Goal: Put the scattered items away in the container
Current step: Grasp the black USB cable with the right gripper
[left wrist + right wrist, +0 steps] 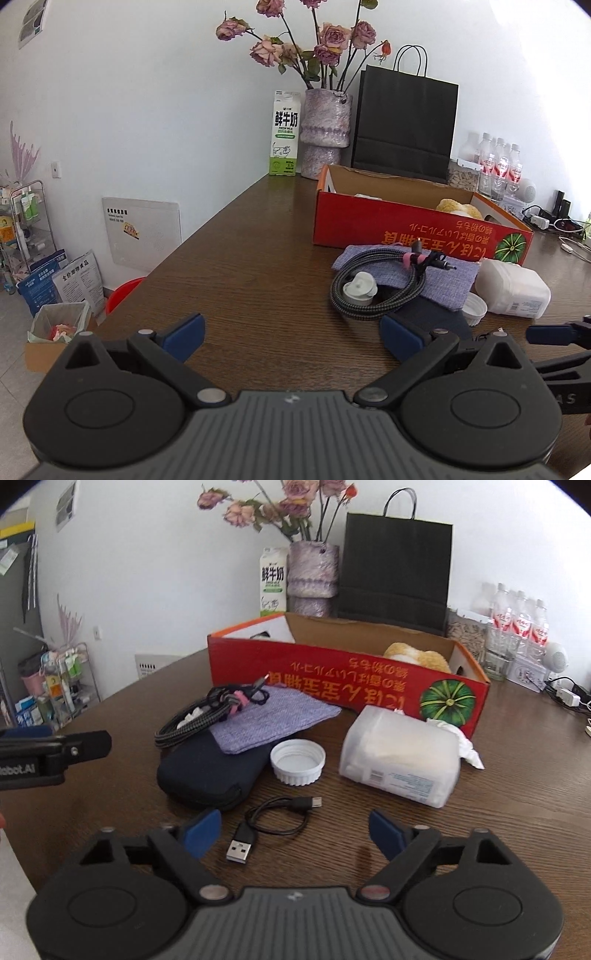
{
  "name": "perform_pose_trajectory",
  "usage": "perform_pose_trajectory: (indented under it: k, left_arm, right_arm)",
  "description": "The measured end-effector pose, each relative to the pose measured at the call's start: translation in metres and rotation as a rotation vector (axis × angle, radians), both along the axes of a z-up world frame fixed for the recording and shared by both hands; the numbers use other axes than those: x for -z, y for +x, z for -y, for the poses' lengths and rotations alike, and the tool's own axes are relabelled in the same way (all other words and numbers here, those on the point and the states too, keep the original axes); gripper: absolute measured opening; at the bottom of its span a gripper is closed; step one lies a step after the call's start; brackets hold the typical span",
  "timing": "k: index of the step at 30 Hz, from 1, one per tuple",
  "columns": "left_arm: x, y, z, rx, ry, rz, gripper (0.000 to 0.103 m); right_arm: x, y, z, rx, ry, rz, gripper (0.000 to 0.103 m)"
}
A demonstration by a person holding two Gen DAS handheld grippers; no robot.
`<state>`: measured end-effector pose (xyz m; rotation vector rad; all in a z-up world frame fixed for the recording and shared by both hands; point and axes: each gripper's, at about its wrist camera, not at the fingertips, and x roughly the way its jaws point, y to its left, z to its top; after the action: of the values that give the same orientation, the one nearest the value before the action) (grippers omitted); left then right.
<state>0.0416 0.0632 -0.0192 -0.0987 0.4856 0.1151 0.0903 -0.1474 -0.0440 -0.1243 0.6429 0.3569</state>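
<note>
Left tongs: my left gripper (291,338) has its jaws spread wide over bare wooden table (236,258), nothing between the blue pads.
Right tongs: my right gripper (295,830) is also spread, pads touching nothing; the short black USB cable (275,821) lies on the table between and just ahead of its fingertips.
Container: the red cardboard box (347,686) stands open beyond both tongs, well ahead of the right pair and ahead and to the right of the left pair. I see a yellow plush thing (417,657) inside it near the right end.
Jar: a white plastic jar (400,755) lies on its side ahead of my right tongs, slightly right, just in front of the box; crumpled tissue (467,747) sits beside it against the box.
Lid: a white ribbed cap (297,761) rests open side up straight ahead of the right tongs, beyond the USB cable.
Pouch: a dark zip case (207,775) lies ahead-left of the right tongs, with a purple cloth (273,718) partly over it.
Braided cable: a coiled braided cable (373,288) lies on the cloth, ahead-right of my left tongs, with a small pale cap (359,288) inside its loop.
Behind the box: milk carton (284,134), vase of roses (325,129), black paper bag (404,125).
</note>
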Motion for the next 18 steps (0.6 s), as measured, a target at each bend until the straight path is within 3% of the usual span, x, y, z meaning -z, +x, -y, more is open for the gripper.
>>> perform_pose_trajectory:
  k: [2, 3, 4, 9, 12, 18]
  left_arm:
    - [0.001, -0.001, -0.003, -0.002, -0.005, -0.003, 0.103]
    - [0.002, -0.001, -0.004, -0.003, -0.007, -0.006, 0.103]
    - [0.002, -0.001, -0.004, -0.004, -0.01, -0.009, 0.103]
    - [0.003, 0.0, -0.003, 0.01, -0.018, -0.01, 0.103]
    - [0.002, 0.0, 0.0, 0.017, -0.016, -0.011, 0.103]
    - [0.002, -0.001, 0.002, 0.018, -0.011, -0.012, 0.103]
  right_arm:
    - [0.002, 0.003, -0.003, -0.017, 0.008, -0.012, 0.067]
    - [0.002, 0.003, -0.004, -0.025, 0.015, -0.011, 0.055]
    - [0.002, 0.002, -0.003, -0.034, 0.017, -0.006, 0.037]
    - [0.0, -0.001, 0.003, -0.037, 0.027, -0.007, 0.031]
    - [-0.004, -0.003, 0.009, -0.034, 0.053, 0.006, 0.01]
    - [-0.004, -0.002, 0.018, -0.011, 0.06, 0.003, 0.01]
